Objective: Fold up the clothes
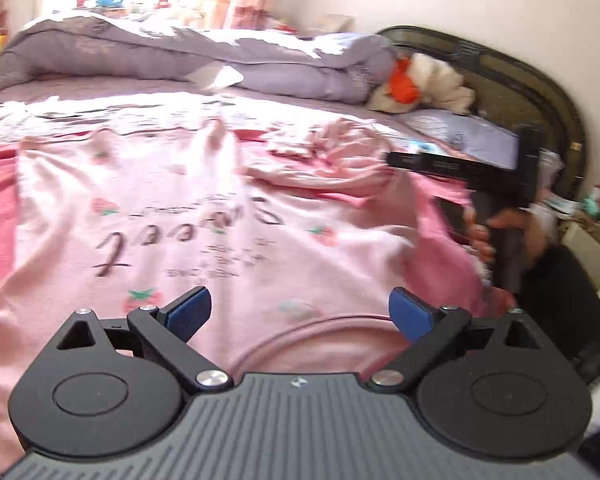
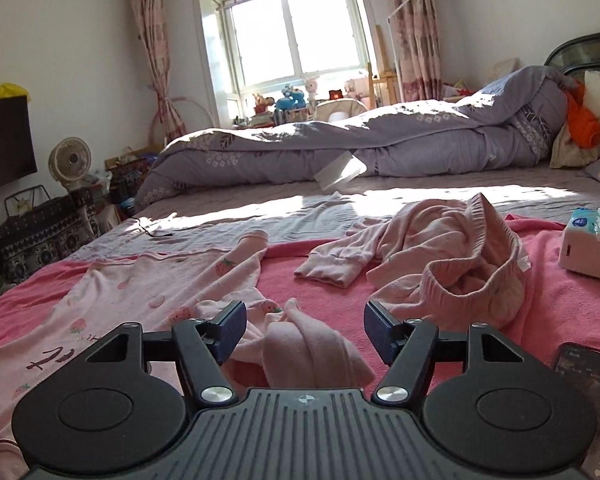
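A pale pink shirt (image 1: 204,216) with strawberry prints and dark lettering lies spread flat on the bed, its collar (image 1: 312,328) closest to me. My left gripper (image 1: 300,312) hovers over the collar, open, with nothing between its blue pads. My right gripper (image 2: 305,334) is open too. A bunched sleeve (image 2: 300,344) of the shirt (image 2: 140,292) lies loose between its fingers, and the pads do not press on it. In the left wrist view a hand (image 1: 484,236) holds the right gripper's black body (image 1: 500,184) at the shirt's right side. Crumpled pink trousers (image 2: 452,256) lie beyond.
A pink blanket (image 2: 308,256) covers the near part of the bed. A rolled purple quilt (image 2: 380,140) lies across the far part. A tissue pack (image 2: 592,240) and a phone (image 2: 592,384) lie at the right. The headboard (image 1: 500,80) stands to the right.
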The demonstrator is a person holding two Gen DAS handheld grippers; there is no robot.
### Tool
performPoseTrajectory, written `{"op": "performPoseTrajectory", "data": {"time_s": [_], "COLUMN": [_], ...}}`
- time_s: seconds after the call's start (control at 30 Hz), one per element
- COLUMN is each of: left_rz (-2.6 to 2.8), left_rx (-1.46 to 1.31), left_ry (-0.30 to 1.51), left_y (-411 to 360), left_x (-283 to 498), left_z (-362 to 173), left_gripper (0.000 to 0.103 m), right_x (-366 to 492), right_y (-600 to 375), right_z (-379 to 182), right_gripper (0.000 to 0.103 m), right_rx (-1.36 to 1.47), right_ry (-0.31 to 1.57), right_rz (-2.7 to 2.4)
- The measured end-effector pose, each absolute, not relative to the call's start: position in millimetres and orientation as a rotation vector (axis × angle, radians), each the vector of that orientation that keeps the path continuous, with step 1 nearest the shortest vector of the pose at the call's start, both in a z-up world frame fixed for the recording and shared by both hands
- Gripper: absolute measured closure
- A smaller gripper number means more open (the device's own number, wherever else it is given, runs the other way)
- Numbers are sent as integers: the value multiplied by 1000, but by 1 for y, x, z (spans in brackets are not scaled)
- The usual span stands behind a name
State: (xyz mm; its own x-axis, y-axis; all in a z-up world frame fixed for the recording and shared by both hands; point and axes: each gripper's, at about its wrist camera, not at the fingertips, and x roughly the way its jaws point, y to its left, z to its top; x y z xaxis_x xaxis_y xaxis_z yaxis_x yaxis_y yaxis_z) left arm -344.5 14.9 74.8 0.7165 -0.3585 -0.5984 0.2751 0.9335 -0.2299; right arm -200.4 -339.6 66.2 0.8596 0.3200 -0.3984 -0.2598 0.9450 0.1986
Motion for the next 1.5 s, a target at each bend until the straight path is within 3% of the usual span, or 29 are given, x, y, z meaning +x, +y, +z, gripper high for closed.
{"op": "performPoseTrajectory", "data": {"time_s": [0.17,0.2,0.33,0.37,0.4,0.43,0.63,0.77,0.87,0.93,0.97,1.0,1.1,1.33,1.37,1.4,1.43,1.47,1.5], "left_rz": [-185,-169,-166,-172,-178,-184,-198,-210,-214,-185,-166,-148,-143,-142,-139,-136,-135,-135,-136], "left_rx": [-61,-30,53,42,30,24,24,1,-51,-95,-117,-138,-181,-151,-148,-145,-145,-147,-148], "left_ry": [766,779,744,744,745,742,716,711,714,712,713,712,707,709,710,712,712,713,713], "left_y": [13,9,-4,-2,0,1,3,8,27,46,56,65,82,75,74,73,73,73,73], "left_x": [-312,-309,-320,-320,-321,-322,-326,-329,-338,-345,-349,-352,-359,-358,-358,-358,-358,-358,-358], "left_z": [37,28,20,20,20,20,19,21,30,36,37,38,38,36,36,36,36,35,35], "left_gripper": [6,2,1,1,1,1,1,1,1,1,1,1,1,1,1,1,1,1,1], "right_x": [-185,-182,-167,-165,-164,-166,-195,-208,-238,-270,-288,-301,-330,-303,-292,-284,-280,-276,-273], "right_y": [-354,-355,-356,-356,-355,-357,-405,-335,-256,-214,-201,-194,-185,-224,-229,-231,-231,-232,-239], "right_z": [60,57,39,35,34,35,71,103,113,105,96,88,65,65,64,61,56,51,47], "right_gripper": [35,34,34,48,74,79,81,81,74,53,32,26,26,27,27,39,52,73,73], "right_rx": [132,132,242,271,291,312,565,292,-38,-257,-345,-403,-499,-280,-263,-270,-298,-317,-308], "right_ry": [499,513,601,622,629,616,392,298,267,234,218,213,253,391,404,426,457,496,536], "right_rz": [288,285,363,365,327,282,81,256,607,781,831,859,899,694,648,597,540,492,470]}}
